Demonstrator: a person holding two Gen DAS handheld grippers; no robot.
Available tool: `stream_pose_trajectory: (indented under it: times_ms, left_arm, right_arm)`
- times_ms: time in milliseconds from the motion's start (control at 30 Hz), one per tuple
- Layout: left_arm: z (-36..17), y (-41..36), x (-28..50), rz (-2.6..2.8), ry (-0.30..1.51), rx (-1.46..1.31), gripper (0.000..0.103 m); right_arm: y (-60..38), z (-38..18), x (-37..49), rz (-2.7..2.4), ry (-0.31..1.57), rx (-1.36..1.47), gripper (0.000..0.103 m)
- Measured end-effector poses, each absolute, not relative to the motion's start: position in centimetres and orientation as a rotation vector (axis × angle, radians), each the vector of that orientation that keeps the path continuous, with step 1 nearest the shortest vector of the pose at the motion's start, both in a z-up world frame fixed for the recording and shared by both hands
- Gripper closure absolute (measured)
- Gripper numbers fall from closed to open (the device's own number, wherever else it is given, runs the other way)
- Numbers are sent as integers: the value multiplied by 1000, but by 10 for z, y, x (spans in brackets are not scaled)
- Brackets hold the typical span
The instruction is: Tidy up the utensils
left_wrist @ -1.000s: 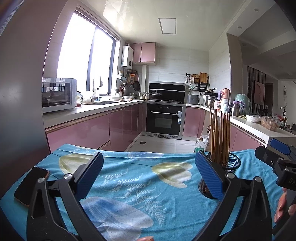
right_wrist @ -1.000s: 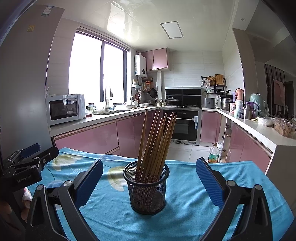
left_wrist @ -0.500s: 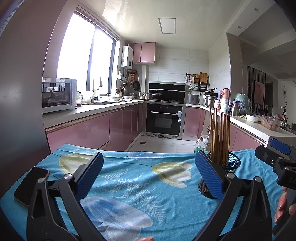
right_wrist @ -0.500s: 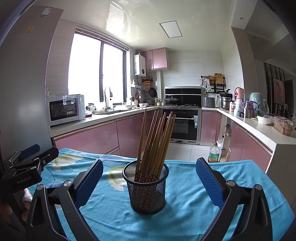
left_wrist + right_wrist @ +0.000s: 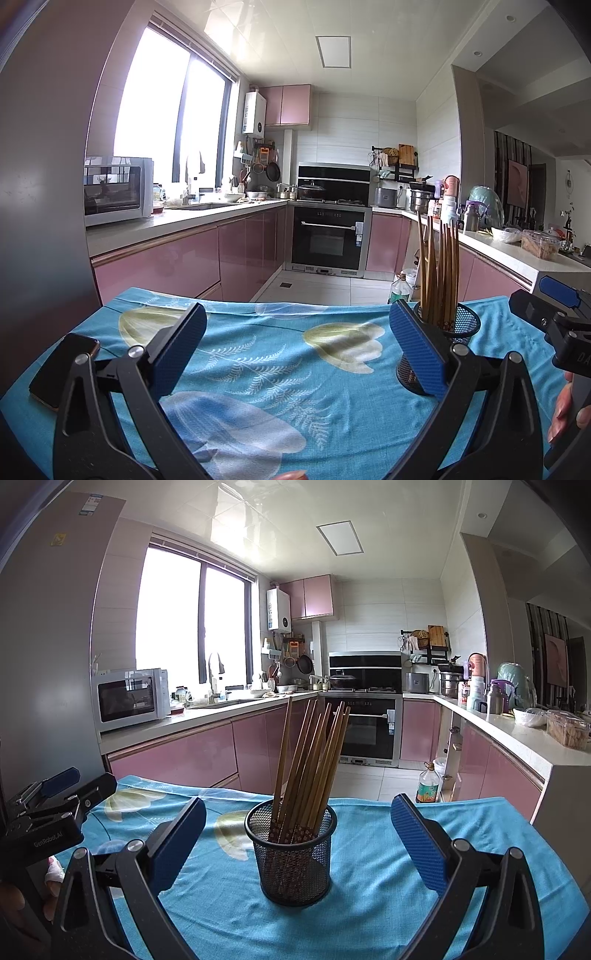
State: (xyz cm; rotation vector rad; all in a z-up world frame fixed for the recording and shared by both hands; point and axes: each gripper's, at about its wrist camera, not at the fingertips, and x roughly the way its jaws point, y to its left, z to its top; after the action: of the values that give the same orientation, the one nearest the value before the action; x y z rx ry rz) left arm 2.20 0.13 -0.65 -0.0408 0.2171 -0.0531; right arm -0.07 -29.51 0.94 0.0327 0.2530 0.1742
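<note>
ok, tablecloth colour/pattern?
Blue tablecloth with pale yellow and white flower and fern prints; clearest in the left wrist view.

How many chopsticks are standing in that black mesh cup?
About 10 chopsticks, all bundled upright in the mesh cup on the blue tablecloth, leaning right. They overlap, so a few may be hidden.

Right wrist view: mesh holder (image 5: 293,853) with chopsticks (image 5: 310,764) sits slightly higher and further left in frame than second ago. Left wrist view: no visible change.

Turquoise leaf-patterned tablecloth (image 5: 388,897), black mesh holder (image 5: 295,864), brown chopsticks (image 5: 306,760).
</note>
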Motion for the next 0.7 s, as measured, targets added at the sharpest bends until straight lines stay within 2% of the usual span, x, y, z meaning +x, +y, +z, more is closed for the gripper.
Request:
stream_pose_trajectory:
  times_ms: [700]
  left_arm:
    - [-6, 1, 21, -55, 216, -40, 5]
  right_arm:
    - [-294, 10, 1, 171, 253, 39, 6]
